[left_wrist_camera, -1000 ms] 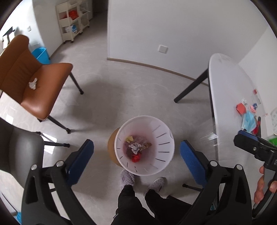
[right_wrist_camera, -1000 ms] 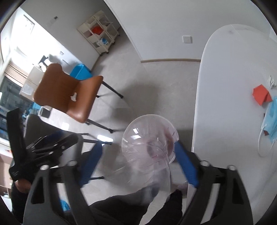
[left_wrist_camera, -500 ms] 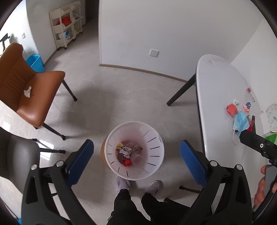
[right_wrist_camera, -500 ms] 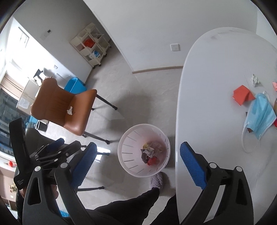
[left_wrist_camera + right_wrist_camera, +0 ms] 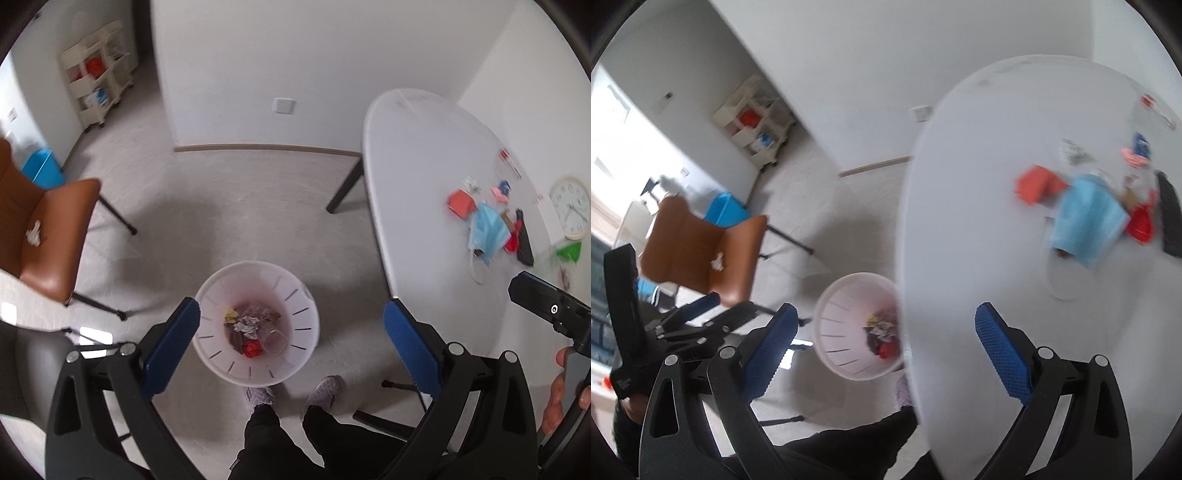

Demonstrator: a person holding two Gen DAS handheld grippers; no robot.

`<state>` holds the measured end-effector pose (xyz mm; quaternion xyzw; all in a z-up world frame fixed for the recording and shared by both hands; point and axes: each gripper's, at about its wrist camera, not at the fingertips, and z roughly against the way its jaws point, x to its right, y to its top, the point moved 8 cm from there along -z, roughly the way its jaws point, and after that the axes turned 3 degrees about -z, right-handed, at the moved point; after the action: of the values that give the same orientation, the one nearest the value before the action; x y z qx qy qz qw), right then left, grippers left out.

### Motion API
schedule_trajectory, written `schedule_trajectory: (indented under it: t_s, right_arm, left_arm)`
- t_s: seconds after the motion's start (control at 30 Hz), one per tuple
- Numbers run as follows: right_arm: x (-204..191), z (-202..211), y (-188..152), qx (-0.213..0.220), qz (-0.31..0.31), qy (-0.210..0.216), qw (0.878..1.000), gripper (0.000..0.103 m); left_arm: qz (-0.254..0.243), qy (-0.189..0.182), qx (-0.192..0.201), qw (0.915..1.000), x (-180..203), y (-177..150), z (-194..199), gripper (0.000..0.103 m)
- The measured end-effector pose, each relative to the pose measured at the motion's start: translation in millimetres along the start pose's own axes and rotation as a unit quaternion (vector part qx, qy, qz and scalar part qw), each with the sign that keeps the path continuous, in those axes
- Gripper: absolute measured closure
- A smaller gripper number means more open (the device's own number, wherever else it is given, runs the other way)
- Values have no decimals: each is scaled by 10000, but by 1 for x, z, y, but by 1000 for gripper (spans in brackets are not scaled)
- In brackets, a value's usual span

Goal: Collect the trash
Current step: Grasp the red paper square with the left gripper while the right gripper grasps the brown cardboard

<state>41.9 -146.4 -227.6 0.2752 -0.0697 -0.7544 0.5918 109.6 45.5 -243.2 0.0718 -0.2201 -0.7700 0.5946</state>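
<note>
Cup [image 5: 274, 340] lies sideways in bin [image 5: 295, 295], mouth lower-right.

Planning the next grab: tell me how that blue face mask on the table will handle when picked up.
The blue face mask looks like thin pleated fabric, so probably floppy and light. Its loose ear loop may dangle or snag nearby scraps.

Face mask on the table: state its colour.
Light blue. The face mask shows best in the left wrist view, lying on the white table.
</note>
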Motion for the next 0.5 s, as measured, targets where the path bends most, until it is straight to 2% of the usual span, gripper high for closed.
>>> schedule_trajectory:
  t_s: [0.17,0.33,0.5]
  right_arm:
    - [53,21,-8,217,-566,-331,9976,7]
    - [109,42,-15,432,-1168,-645,9901,7]
    - [153,55,-19,581,-1603,-822,9819,7]
  left_arm:
    - [-486,-250,-5,9985,46,16,-12,8]
    - [-972,-521,9,9939,100,32,-24,8]
    - [-1271,-745,24,9891,137,46,-35,8]
